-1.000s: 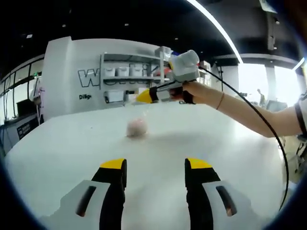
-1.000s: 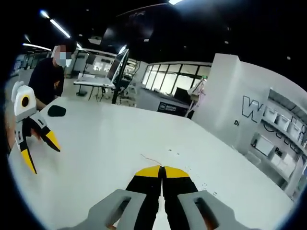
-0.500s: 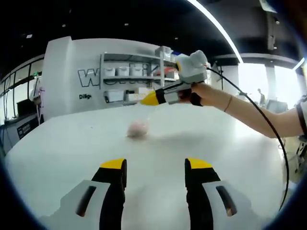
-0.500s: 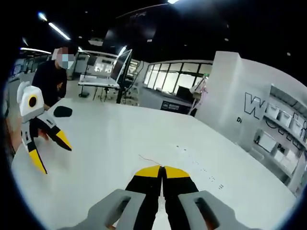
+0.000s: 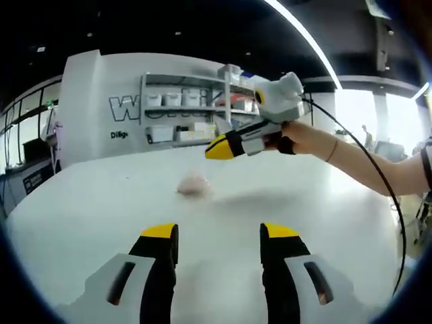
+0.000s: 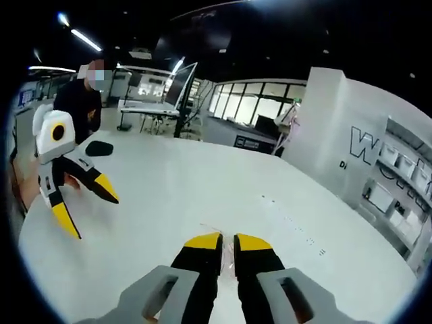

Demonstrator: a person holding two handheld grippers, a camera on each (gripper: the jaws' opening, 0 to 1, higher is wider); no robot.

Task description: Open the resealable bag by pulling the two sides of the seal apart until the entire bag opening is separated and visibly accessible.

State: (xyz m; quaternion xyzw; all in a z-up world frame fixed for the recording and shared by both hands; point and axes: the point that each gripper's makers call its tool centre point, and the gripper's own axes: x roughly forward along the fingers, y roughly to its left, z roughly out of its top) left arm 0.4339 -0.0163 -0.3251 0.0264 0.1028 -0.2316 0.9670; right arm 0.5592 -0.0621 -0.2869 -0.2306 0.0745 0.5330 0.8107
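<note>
A small clear bag [image 5: 194, 183] with something pink inside lies on the white table [image 5: 88, 209], beyond my left gripper [image 5: 219, 231], whose jaws stand wide open with nothing between them. A hand holds my right gripper [image 5: 216, 148] in the air above and to the right of the bag. In the right gripper view its jaws [image 6: 228, 239] stand a narrow gap apart, and a bit of clear film [image 6: 228, 251] shows in that gap. I cannot tell whether the film touches them. The left gripper [image 6: 88, 208] shows open at the left.
A person in dark clothes [image 6: 77, 101] stands past the table's far end, near a dark flat object [image 6: 99, 148]. A black cable [image 5: 378, 182] trails from the right gripper. White shelves [image 5: 182, 108] line the wall behind the table.
The right gripper has moved up and to the right, away from the bag, and its jaws have parted from fully shut to a narrow gap. The bag now lies lower and flatter.
</note>
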